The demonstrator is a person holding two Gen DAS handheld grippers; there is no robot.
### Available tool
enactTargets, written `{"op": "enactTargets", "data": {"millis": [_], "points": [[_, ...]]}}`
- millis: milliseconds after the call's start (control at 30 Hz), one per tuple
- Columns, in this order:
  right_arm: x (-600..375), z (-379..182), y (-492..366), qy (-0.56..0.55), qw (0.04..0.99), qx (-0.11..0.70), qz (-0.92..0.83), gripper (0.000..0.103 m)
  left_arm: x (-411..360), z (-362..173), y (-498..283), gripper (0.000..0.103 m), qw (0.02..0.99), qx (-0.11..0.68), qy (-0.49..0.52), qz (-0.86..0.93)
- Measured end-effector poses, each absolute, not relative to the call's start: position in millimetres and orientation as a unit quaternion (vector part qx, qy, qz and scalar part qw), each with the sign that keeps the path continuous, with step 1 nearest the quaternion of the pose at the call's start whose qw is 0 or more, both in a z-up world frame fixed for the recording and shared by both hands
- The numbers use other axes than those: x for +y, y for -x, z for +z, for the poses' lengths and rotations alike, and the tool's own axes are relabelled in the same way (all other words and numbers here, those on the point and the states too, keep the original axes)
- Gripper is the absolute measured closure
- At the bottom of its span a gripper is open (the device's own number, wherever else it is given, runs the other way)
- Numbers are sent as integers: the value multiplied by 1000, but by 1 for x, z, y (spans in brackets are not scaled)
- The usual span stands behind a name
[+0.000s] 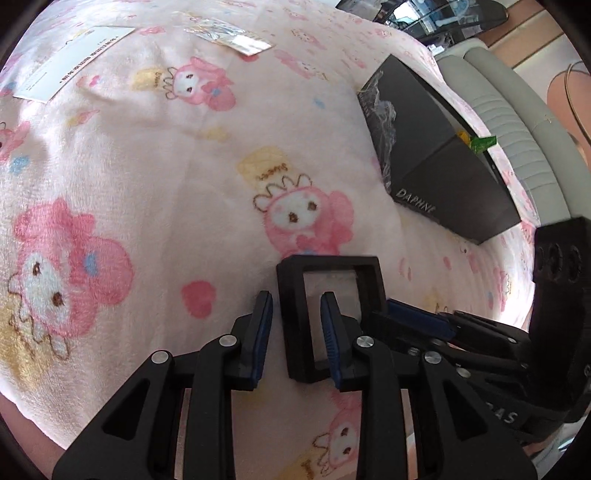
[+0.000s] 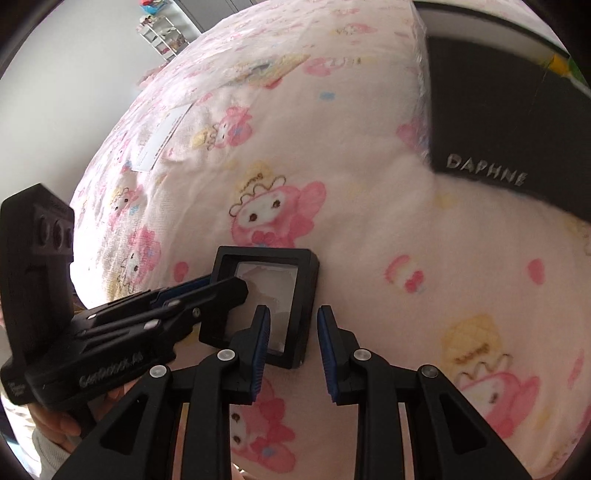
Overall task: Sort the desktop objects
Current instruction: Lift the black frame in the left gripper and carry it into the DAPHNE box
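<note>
A black square frame (image 1: pixel 295 325) with a clear film window lies on the pink cartoon blanket (image 1: pixel 147 166). My left gripper (image 1: pixel 296 315) straddles the frame's left bar. A narrow gap shows on each side of the bar, so it is open. In the right wrist view my right gripper (image 2: pixel 293 328) straddles the right bar of the frame (image 2: pixel 301 295) in the same way, also open and not clamped. The left gripper (image 2: pixel 225 286) reaches in from the left over the window. The right gripper's fingers (image 1: pixel 417 319) come in from the right.
A black box marked DAPHNE (image 1: pixel 443 155) lies at the right on the blanket, with a green and yellow item (image 1: pixel 480 142) in it. A white card (image 1: pixel 70 62) and a shiny packet (image 1: pixel 236 35) lie at the far side. A hand (image 2: pixel 55 428) holds the left gripper.
</note>
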State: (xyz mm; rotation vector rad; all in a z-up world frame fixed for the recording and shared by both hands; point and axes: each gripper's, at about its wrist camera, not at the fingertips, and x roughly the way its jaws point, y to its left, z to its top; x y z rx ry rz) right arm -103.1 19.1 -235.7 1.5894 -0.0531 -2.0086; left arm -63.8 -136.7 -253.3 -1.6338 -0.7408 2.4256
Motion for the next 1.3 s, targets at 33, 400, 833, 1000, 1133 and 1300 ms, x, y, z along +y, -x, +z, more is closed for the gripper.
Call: {"op": "enactTargets", "data": {"millis": [33, 400, 833, 1000, 1133, 1300], "points": [[22, -232, 102, -591, 287, -22, -754, 80, -135, -254, 63, 80, 61, -245, 543, 801], [69, -175, 105, -529, 267, -61, -803, 80, -79, -184, 83, 80, 107, -201, 490, 841], [207, -96, 178, -444, 165, -86, -877, 80, 59, -119, 210, 80, 222, -148, 445, 855], [256, -91, 212, -439, 137, -108, -882, 80, 103, -115, 254, 80, 243, -139, 450, 848], [277, -101, 235, -447, 126, -116, -878, 80, 128, -124, 282, 80, 247, -141, 465, 839], [291, -121, 261, -466, 121, -125, -867, 80, 150, -144, 309, 80, 238, -146, 490, 826]]}}
